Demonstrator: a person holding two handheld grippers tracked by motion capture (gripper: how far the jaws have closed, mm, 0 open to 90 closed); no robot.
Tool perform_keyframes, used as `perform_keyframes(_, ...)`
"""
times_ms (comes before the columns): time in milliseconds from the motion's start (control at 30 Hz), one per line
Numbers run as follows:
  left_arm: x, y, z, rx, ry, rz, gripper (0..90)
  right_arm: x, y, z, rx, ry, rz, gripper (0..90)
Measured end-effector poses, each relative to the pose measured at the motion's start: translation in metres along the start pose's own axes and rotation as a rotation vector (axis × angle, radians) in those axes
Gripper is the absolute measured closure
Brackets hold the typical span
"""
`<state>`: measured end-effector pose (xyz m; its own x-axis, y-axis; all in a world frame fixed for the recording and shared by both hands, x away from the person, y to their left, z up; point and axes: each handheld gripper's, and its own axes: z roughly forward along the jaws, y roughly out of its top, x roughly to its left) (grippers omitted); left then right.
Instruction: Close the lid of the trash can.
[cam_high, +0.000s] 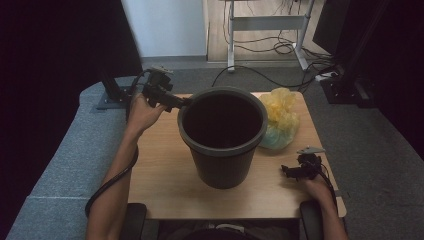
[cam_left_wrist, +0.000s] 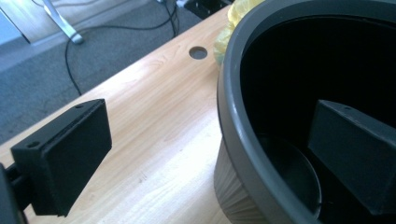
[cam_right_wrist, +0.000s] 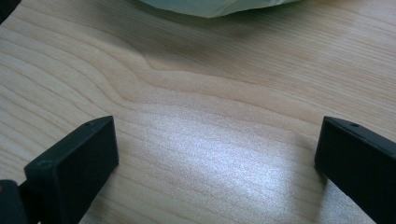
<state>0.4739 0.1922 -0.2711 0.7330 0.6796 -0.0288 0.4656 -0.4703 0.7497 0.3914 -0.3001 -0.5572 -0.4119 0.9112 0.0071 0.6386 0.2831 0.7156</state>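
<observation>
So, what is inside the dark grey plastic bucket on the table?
The dark grey plastic bucket looks empty: the left gripper view shows its round bare bottom. One jaw of the open left gripper reaches inside the rim. That jaw and deep shadow hide part of the bottom.

bins: 1 (cam_high: 222, 150) | yellow bags: 1 (cam_high: 283, 116) | tongs: 2 (cam_high: 184, 102)
</observation>
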Motion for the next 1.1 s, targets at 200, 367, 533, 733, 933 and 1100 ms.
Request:
perform_keyframes(200, 0.007, -0.012, -0.012, -0.023, 0.029, 0.019, 0.0, 0.000, 0.000, 0.000, 0.000, -0.001, 0.000, 0.0)
perform_keyframes(367, 0.017, -0.023, -0.020, -0.045, 0.038, -0.004, 0.0, 0.000, 0.000, 0.000, 0.000, -0.001, 0.000, 0.0)
perform_keyframes(533, 0.026, -0.036, -0.024, -0.041, 0.032, -0.041, 0.0, 0.000, 0.000, 0.000, 0.000, -0.001, 0.000, 0.0)
perform_keyframes(733, 0.035, -0.056, -0.024, -0.054, 0.028, -0.056, 0.0, 0.000, 0.000, 0.000, 0.000, -0.001, 0.000, 0.0)
perform_keyframes(933, 0.041, -0.075, -0.020, -0.056, 0.037, -0.065, 0.0, 0.000, 0.000, 0.000, 0.000, -0.001, 0.000, 0.0)
perform_keyframes(1100, 0.045, -0.088, -0.016, -0.051, 0.049, -0.067, 0.0, 0.000, 0.000, 0.000, 0.000, -0.001, 0.000, 0.0)
